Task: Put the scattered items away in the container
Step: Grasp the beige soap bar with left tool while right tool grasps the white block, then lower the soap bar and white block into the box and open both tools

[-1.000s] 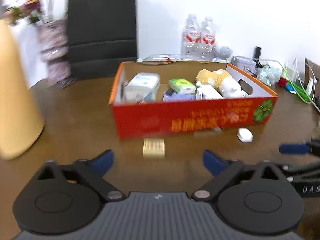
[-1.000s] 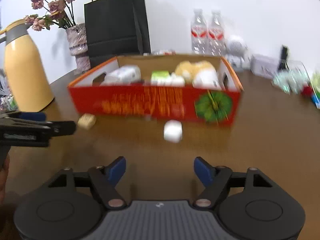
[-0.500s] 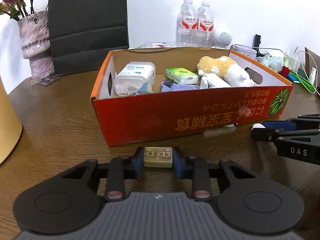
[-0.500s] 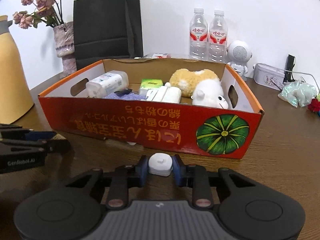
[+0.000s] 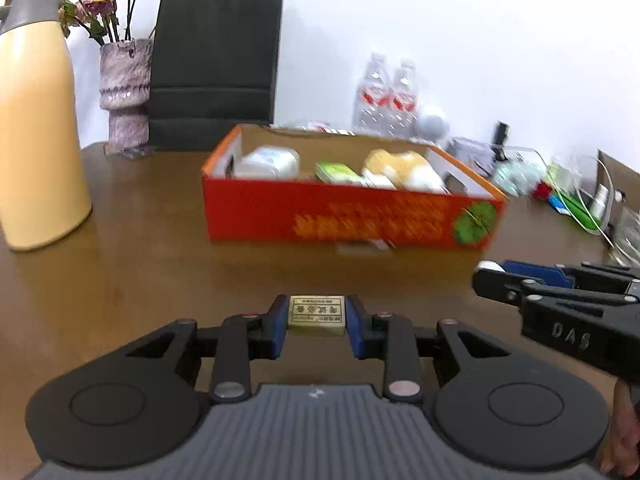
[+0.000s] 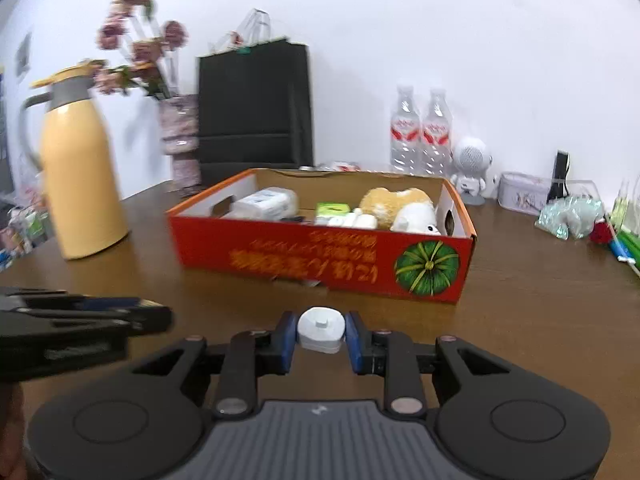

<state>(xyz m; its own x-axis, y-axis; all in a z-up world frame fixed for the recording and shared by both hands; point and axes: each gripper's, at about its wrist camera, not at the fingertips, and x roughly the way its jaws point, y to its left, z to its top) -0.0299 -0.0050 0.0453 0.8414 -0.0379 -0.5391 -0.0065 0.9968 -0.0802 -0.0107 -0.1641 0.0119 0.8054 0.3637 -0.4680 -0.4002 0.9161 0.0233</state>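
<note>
Item 1: left gripper (image 5: 316,322). Blue fingers (image 5: 276,330) pinched a small tan eraser (image 5: 317,315) by its two short ends, label upward, just clear of the brown table (image 5: 140,272).

Item 2: right gripper (image 6: 320,330). Fingers pinched a small white puck-shaped gadget (image 6: 321,327) at its sides.

Item 3: red cardboard box (image 6: 320,258), open-topped, stood ahead of both grippers and apart from them; it held a wipes pack (image 6: 266,204), a green packet (image 6: 334,209) and a plush toy (image 6: 400,208).

Handling advice: both loads probably needed lifting above the front wall before going forward; release low over free floor, likely near the front, one hand at a time so the grippers would not collide.
</note>
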